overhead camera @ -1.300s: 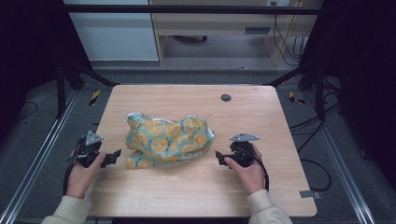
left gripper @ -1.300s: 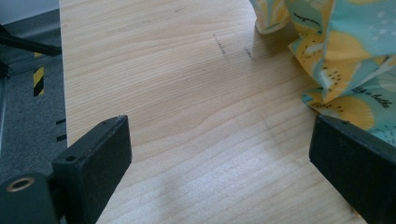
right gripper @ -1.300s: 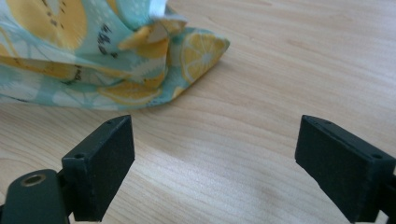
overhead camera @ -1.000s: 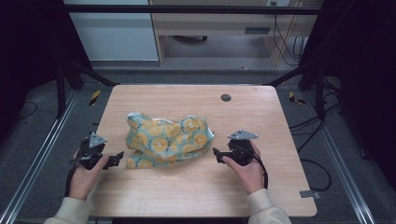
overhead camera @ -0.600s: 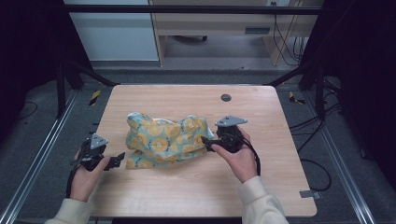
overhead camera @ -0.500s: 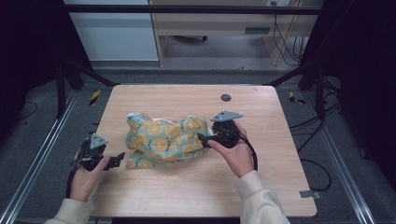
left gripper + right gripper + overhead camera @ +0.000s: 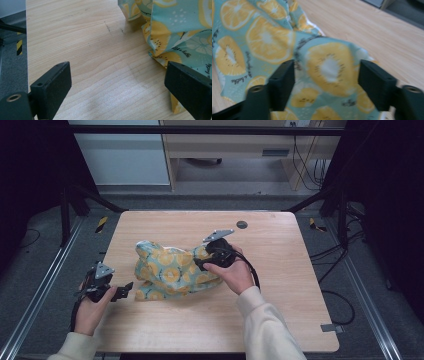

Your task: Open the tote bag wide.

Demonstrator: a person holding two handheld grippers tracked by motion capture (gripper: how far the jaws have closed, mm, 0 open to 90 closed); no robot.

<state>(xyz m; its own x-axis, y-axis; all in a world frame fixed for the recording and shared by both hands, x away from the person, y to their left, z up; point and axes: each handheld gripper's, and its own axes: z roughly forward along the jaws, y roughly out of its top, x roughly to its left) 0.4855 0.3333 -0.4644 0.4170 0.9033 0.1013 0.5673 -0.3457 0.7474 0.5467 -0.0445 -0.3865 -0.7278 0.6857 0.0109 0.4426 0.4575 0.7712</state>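
A crumpled cloth (image 7: 172, 272) with yellow fruit slices on blue lies in the middle of the table (image 7: 280, 310). My right tongs (image 7: 204, 265) sit at the cloth's right end. Their jaws have just been closing, with a fold of cloth between them, but I see gaps on both sides. My left tongs (image 7: 125, 291) wait just left of the cloth, jaws wide, holding nothing.
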